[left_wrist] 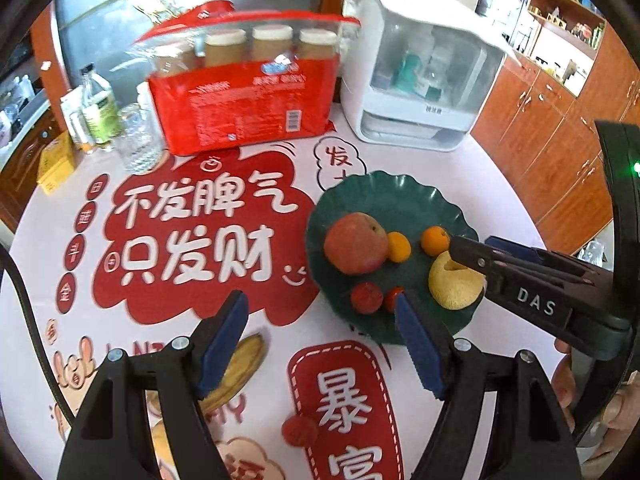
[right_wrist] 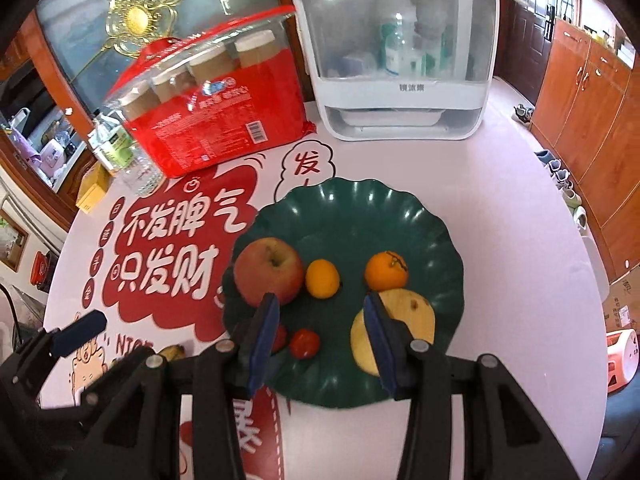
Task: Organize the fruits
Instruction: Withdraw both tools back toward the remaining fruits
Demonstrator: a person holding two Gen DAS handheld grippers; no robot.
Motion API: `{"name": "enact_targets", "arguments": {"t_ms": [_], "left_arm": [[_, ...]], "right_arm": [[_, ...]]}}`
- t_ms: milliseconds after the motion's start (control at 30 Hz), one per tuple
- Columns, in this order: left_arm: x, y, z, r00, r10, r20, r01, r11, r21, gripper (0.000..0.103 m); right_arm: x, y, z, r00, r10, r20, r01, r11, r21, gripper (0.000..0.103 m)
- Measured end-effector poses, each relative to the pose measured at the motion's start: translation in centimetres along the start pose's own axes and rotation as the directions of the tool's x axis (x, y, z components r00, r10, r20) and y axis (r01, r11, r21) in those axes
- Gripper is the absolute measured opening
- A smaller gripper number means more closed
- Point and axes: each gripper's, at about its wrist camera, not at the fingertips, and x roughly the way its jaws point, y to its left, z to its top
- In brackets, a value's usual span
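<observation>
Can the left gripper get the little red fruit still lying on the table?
Probably yes. The left gripper is open and empty, and the small red fruit lies in the open on the tablecloth just below its fingers, nothing covering it.

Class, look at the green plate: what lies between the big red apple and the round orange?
A small yellow-orange fruit lies between the apple and the orange, close beside the apple; the right wrist view shows it best.

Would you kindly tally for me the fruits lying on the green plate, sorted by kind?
Red apple: 1
Small red fruits: 2
Orange citrus fruits: 2
Yellow pear-like fruit: 1
Total: 6
</observation>
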Motion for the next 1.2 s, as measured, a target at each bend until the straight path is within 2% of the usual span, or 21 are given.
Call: {"name": "enact_targets", "arguments": {"t_ms": [333,633,900,1200], "left_arm": [[-5.8,2.4,-2.0,0.997,0.046,0.067,-0.044,0.998,-0.038,0.076],[-9.8,4.2,-3.9,0.991,0.08,0.105,-0.072,0.995,-0.072,0.079],[-12.9,6.5,-6.2,0.981,0.13,0.142,-0.119,0.99,-0.079,0.082],[-14.1,11.6,-10.9,0.971,0.208,0.114,-0.197,0.975,-0.101,0.086]], "right_arm": [[-6.1,1.8,-2.7,0.996,-0.001,0.095,0.004,1.0,-0.031,0.044],[-10.7,3.9,-5.5,0.985,0.045,0.165,-0.033,0.997,-0.077,0.044],[-11.8,6.8,-8.3,0.981,0.103,0.164,-0.084,0.989,-0.12,0.044],[-9.6,10.7,-11.8,0.987,0.13,0.093,-0.109,0.974,-0.199,0.044]]}}
